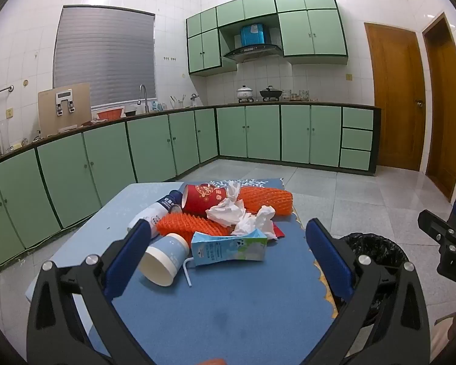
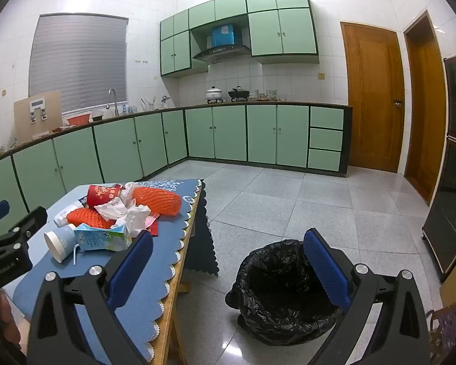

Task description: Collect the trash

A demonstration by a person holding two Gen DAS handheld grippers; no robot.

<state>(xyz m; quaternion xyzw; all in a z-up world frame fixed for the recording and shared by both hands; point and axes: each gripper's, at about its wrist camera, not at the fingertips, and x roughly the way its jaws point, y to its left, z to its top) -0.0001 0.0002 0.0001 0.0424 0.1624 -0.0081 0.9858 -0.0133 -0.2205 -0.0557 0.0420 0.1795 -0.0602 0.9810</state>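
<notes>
A pile of trash lies on the blue table mat [image 1: 228, 304]: a pale blue paper cup [image 1: 164, 258] on its side, a flattened milk carton [image 1: 228, 248], crumpled tissues [image 1: 240, 213], orange foam nets [image 1: 267, 200], a red paper cup [image 1: 203, 197] and a white bottle [image 1: 155, 210]. My left gripper [image 1: 228, 228] is open and empty, just short of the pile. My right gripper [image 2: 228, 240] is open and empty, above the floor beside the table, near a bin with a black bag [image 2: 276, 286]. The pile also shows in the right wrist view [image 2: 112, 219].
The table's right edge [image 2: 182, 261] has a scalloped cloth hanging down. The bin also shows in the left wrist view [image 1: 377, 252], on the grey tiled floor right of the table. Green kitchen cabinets [image 1: 136, 149] line the far walls. Wooden doors [image 2: 374, 97] stand at right.
</notes>
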